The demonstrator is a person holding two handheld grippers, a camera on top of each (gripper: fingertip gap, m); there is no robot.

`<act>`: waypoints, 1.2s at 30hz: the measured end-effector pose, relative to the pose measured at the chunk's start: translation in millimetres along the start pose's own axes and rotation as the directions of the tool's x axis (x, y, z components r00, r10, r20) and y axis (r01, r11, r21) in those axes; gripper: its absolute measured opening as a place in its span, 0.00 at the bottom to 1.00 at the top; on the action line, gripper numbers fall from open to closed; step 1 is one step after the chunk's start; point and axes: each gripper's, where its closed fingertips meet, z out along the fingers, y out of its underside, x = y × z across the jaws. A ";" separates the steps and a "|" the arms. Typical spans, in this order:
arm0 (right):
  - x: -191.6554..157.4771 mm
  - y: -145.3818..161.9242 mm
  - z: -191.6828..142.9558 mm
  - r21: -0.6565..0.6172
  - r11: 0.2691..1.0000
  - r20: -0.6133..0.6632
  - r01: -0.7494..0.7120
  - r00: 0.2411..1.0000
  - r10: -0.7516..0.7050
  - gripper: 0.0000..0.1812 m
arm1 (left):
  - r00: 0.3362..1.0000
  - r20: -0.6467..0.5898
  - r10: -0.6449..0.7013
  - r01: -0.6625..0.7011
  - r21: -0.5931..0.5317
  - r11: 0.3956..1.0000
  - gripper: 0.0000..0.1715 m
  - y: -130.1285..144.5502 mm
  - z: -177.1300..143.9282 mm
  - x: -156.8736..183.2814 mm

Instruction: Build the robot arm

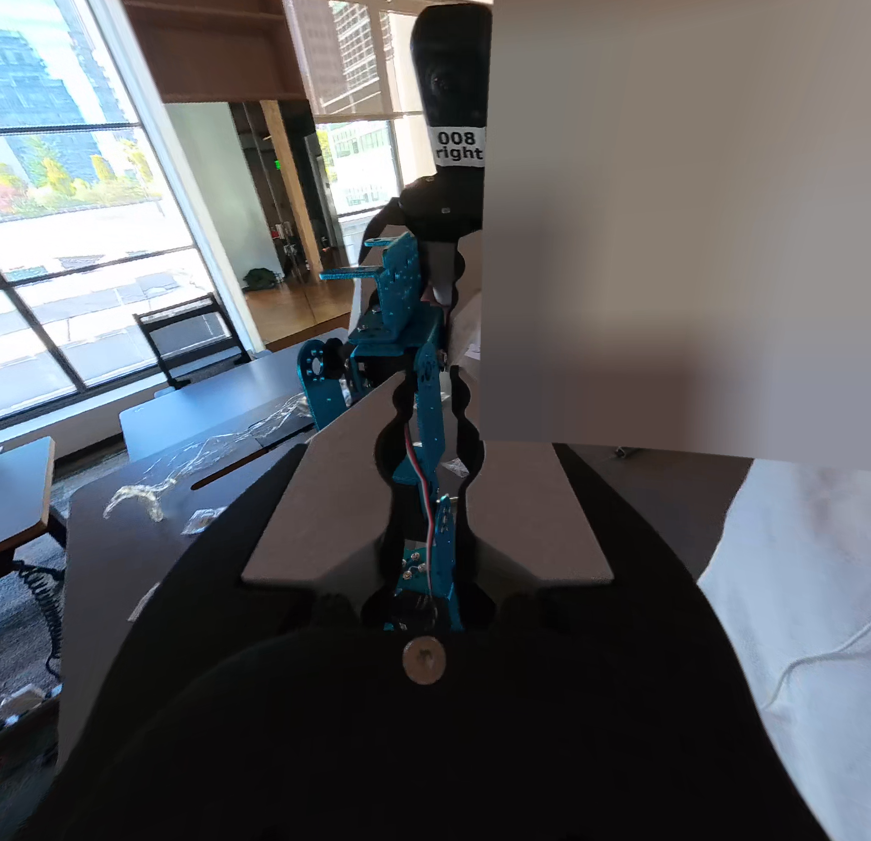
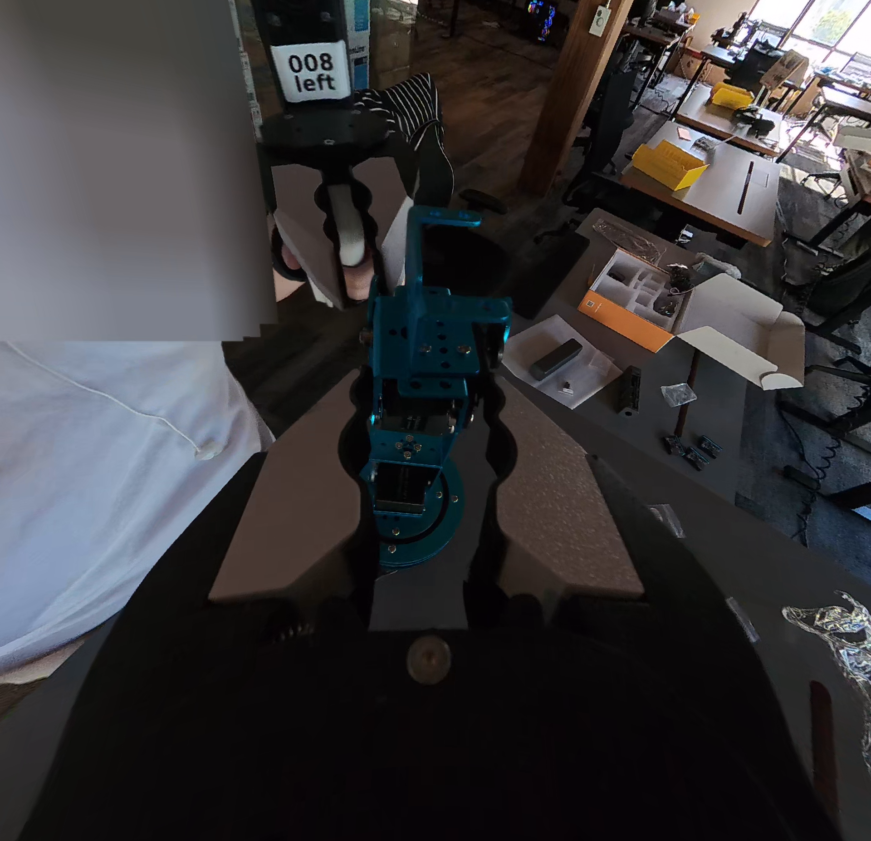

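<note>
The blue perforated metal bracket assembly with servo motors and a red-white wire (image 1: pixel 426 446) (image 2: pixel 424 394) is held above the dark grey table (image 2: pixel 707 450). The left tool (image 1: pixel 430 441) (image 2: pixel 346 233) is closed on its wired arm. The right tool (image 2: pixel 426 441) (image 1: pixel 443 271) is closed around its servo section. At two o'clock lies an open orange-and-white cardboard box (image 2: pixel 627 321).

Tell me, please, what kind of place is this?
Probably an open-plan office or robotics workshop. Rows of work tables carry yellow parts bins, an opened kit box lies on the dark desk, and each tool frames a blue metal robot-arm kit. Big windows show city buildings.
</note>
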 end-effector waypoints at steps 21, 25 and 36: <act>8.0 -5.4 2.1 0.125 0.987 0.017 -0.101 0.995 0.100 0.26 | 0.951 -0.310 -0.012 -0.001 -0.041 0.999 0.00 2.0 5.2 -6.8; 6.7 -5.0 1.7 0.126 0.988 0.005 -0.087 0.996 0.087 0.26 | 0.943 -0.333 -0.020 0.005 -0.044 0.999 0.00 2.3 5.0 -5.0; 7.3 -2.8 -0.1 0.154 0.982 -0.001 -0.112 0.994 0.113 0.26 | 0.934 -0.356 0.015 -0.020 -0.011 1.000 0.01 1.8 7.5 -3.9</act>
